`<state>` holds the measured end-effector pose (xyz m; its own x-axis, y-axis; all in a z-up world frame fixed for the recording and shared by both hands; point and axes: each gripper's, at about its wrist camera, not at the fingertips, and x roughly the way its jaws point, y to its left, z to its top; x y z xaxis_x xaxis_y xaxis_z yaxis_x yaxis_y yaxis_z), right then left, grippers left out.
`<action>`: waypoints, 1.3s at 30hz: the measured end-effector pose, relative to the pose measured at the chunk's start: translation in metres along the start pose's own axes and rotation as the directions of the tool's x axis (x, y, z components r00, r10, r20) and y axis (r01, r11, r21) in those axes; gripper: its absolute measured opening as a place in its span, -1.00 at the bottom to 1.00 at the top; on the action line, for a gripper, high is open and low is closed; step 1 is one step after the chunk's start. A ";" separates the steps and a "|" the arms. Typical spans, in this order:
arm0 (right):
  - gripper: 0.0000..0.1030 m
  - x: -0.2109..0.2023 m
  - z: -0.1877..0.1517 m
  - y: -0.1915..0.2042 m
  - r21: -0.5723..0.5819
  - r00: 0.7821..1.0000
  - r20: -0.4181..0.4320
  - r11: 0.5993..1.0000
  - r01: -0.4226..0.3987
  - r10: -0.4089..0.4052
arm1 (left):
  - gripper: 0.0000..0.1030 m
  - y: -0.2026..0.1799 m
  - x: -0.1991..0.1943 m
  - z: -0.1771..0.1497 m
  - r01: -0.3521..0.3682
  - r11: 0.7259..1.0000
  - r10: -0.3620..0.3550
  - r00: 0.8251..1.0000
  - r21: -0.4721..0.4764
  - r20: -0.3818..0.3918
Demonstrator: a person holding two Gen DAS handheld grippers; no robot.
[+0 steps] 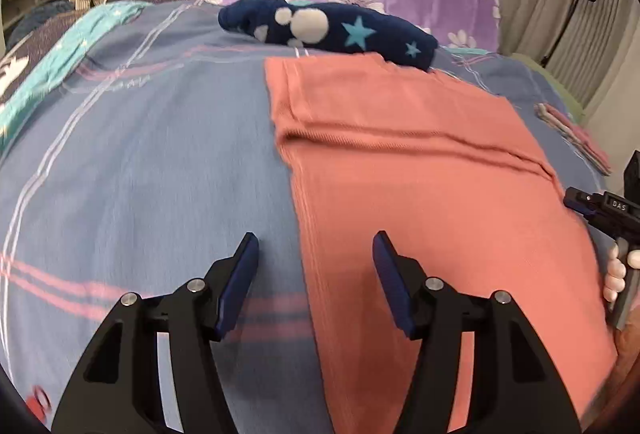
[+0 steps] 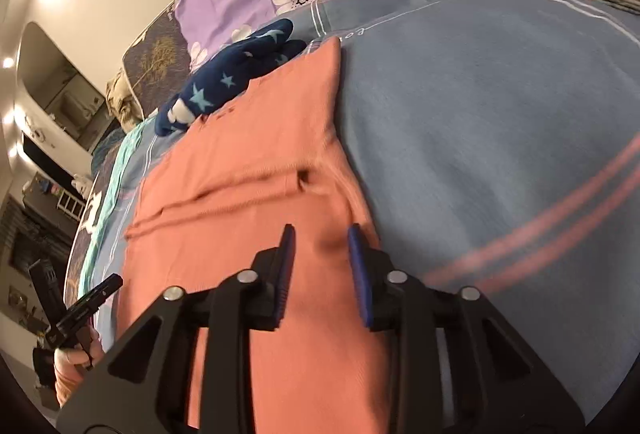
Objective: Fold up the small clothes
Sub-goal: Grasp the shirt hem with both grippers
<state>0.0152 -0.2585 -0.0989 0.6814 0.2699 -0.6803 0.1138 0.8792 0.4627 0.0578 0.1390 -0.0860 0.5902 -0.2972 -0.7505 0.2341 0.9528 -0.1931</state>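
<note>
On bedspread (image 1: 140,154), flat coral garment (image 1: 420,162)

Each hand-held gripper (image 1: 316,242) (image 2: 321,234) is black, with blue finger pads (image 1: 240,282) and silver screws.

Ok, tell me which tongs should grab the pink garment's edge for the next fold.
Left, probably. The left tongs stand open straddling the pink garment at its long edge. The right tongs sit narrower, over the cloth just inside its other edge.
</note>
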 end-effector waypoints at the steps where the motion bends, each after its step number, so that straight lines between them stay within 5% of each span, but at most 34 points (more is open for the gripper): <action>1: -0.42 -0.006 -0.003 -0.001 -0.013 1.000 -0.001 1.000 0.003 -0.003 | 0.17 -0.002 -0.004 -0.008 0.012 1.000 -0.012 1.000 0.000 -0.007; 7: -0.37 -0.039 -0.030 -0.015 -0.062 0.999 -0.037 0.998 0.028 -0.030 | 0.17 -0.017 -0.024 -0.042 0.039 0.998 -0.038 0.999 0.056 -0.023; 22: -0.37 -0.091 -0.102 -0.028 -0.082 0.986 -0.122 0.989 -0.125 0.114 | 0.17 -0.037 -0.073 -0.110 0.143 0.983 -0.138 0.989 0.116 -0.052; 28: -0.34 -0.115 -0.132 -0.028 -0.079 0.967 -0.177 0.977 -0.197 0.181 | -0.29 -0.034 -0.093 -0.126 0.249 0.965 -0.239 0.965 0.084 -0.110; 37: -0.11 -0.097 -0.131 -0.013 -0.090 0.936 -0.236 0.954 -0.287 0.259 | -0.31 -0.032 -0.074 -0.122 0.348 0.937 -0.343 0.931 0.023 -0.125; 39: -0.11 -0.099 -0.131 -0.010 -0.094 0.938 -0.242 0.956 -0.278 0.249 | -0.62 -0.032 -0.076 -0.123 0.322 0.946 -0.318 0.941 0.018 -0.116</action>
<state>-0.1479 -0.2423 -0.1109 0.4922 0.5670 -0.6605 -0.1488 0.8024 0.5779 -0.0893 0.1390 -0.1009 0.3912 -0.5757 -0.7180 0.4255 0.8049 -0.4135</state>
